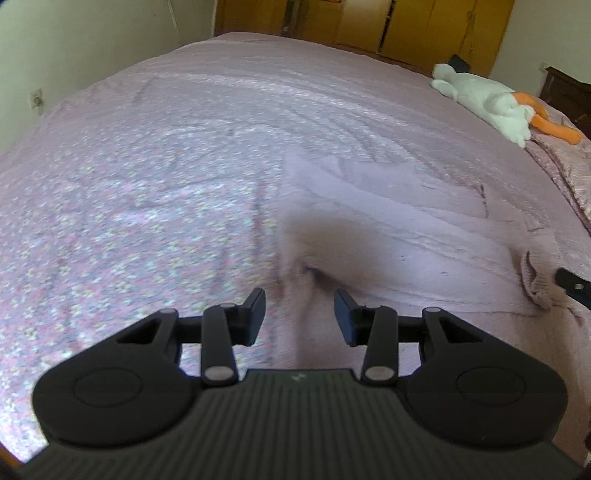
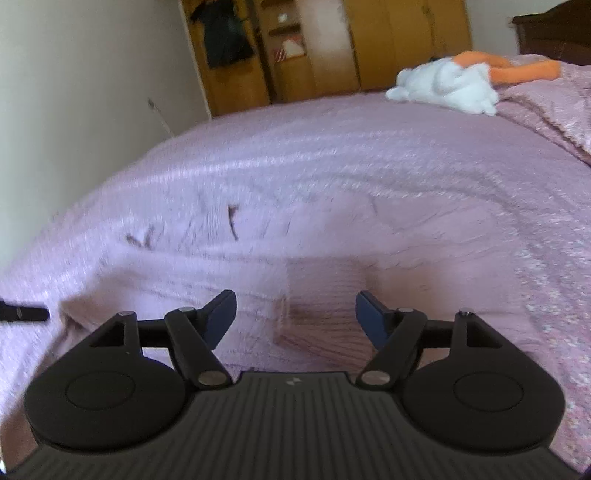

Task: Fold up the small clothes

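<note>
A pale pink knitted garment (image 1: 388,229) lies flat on the pink floral bedspread (image 1: 110,221), with a ribbed cuff bunched at its right end. My left gripper (image 1: 299,299) hovers over the garment's near left edge, open, nothing between its pads. In the right wrist view the garment (image 2: 258,236) spreads across the bed with a folded layer under my right gripper (image 2: 295,299), which is open wide and empty. A fingertip (image 1: 572,286) of the right gripper shows at the right edge of the left view; a fingertip (image 2: 22,312) of the left shows at the far left of the right view.
A white and orange plush toy (image 1: 487,99) (image 2: 450,85) lies at the far right of the bed. Wooden wardrobes (image 1: 369,22) (image 2: 314,48) stand beyond the bed. A pale wall (image 2: 74,92) runs along the left side, and a dark headboard (image 2: 554,33) stands at the right.
</note>
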`<action>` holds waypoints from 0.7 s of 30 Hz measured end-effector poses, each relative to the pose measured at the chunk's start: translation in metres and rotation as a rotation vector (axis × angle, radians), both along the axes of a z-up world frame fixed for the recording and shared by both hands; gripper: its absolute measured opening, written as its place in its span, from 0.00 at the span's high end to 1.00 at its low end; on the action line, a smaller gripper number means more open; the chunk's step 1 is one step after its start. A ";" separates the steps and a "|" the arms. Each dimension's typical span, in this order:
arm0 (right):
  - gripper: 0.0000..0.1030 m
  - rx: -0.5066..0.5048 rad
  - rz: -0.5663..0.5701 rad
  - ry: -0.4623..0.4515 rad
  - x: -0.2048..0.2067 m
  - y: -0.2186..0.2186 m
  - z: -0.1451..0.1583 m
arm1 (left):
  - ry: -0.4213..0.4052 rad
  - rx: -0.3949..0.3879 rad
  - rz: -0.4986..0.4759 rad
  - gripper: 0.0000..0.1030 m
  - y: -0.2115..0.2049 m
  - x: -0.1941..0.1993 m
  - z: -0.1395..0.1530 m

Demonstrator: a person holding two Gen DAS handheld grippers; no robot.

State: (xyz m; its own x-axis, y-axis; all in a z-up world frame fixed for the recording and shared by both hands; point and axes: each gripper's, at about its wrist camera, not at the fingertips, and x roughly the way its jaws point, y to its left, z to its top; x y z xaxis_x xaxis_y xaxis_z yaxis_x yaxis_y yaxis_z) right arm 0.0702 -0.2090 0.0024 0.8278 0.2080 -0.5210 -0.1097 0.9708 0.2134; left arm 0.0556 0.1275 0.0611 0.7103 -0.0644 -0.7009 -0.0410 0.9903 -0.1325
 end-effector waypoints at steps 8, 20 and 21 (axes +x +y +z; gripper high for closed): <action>0.85 -0.081 -0.032 0.064 0.028 -0.004 -0.004 | -0.049 0.024 -0.064 0.58 -0.025 0.021 0.008; 0.97 -0.031 -0.169 -0.228 0.012 -0.058 0.064 | -0.149 0.025 -0.045 0.58 -0.034 0.090 -0.025; 0.97 -0.033 -0.179 -0.201 0.014 -0.066 0.055 | -0.140 0.033 -0.014 0.58 -0.031 0.099 -0.033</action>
